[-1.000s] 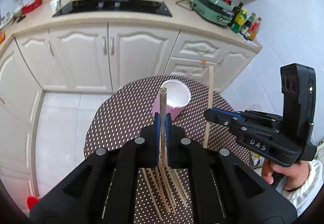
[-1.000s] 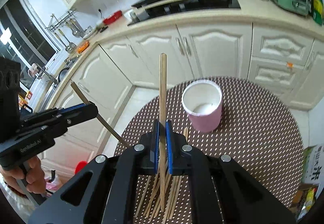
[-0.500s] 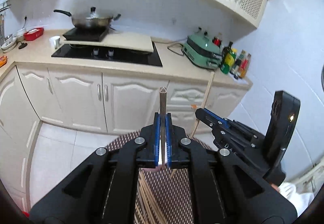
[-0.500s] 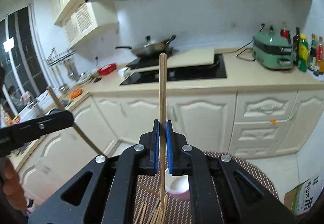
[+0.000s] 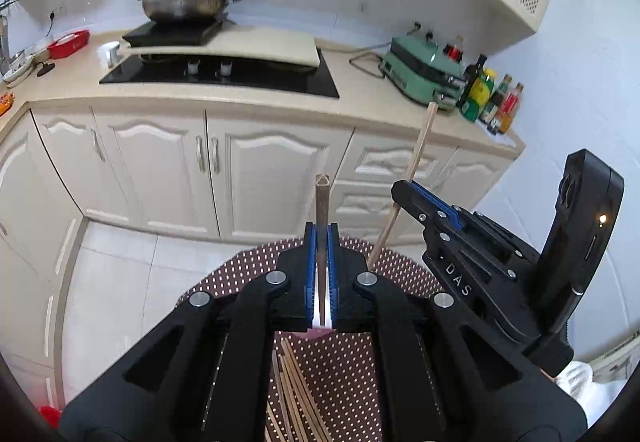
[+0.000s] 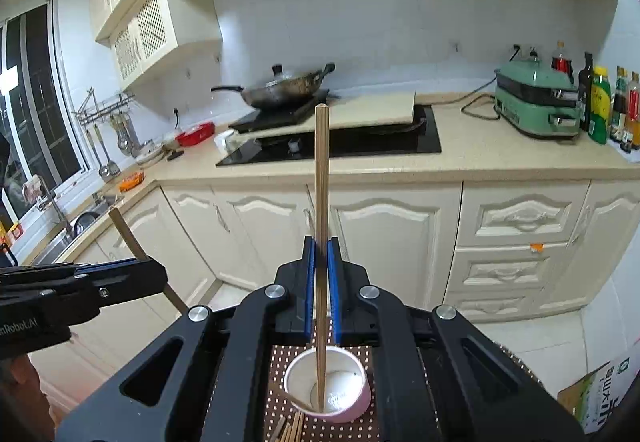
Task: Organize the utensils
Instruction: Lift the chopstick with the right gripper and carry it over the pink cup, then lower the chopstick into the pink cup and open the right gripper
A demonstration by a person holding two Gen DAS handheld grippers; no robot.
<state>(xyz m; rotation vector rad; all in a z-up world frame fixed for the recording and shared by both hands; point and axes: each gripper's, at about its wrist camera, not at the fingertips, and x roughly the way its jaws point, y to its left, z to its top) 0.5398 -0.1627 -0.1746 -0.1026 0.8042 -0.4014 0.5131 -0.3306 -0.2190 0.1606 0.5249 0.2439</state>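
White letters "DAS" run along the black side of the right gripper (image 5: 404,198) in the left wrist view, and part of a pale print, "nRobot.AI", shows on the body of the left gripper (image 6: 158,276) in the right wrist view. A cardboard box (image 6: 600,398) at the lower right of that view carries green and black printing too small to read.

Each gripper has its blue-padded jaws pressed together on one chopstick. The left gripper pinches a darker wooden chopstick (image 5: 321,198) with a squarish blunt end, standing upright above its jaws. The right gripper pinches a pale, long wooden chopstick (image 6: 321,178) with fine grain lines; it stands nearly upright, and its lower tip reaches down inside the pink round cup (image 6: 352,412) with a white inside, close to the cup's front wall. Whether the tip touches the bottom cannot be told.

The cup stands on a round brown table with white dots (image 5: 352,366). A loose bundle of thin wooden chopsticks (image 5: 298,398) lies on the table in front of the cup; at least six show, the rest hidden by the grippers. So two chopsticks are held, one cup stands, one bundle lies.

Behind, on the beige counter, sit one dark lidded wok (image 6: 286,88), one green electric cooker (image 6: 536,98) and a row of about five bottles (image 6: 612,108).
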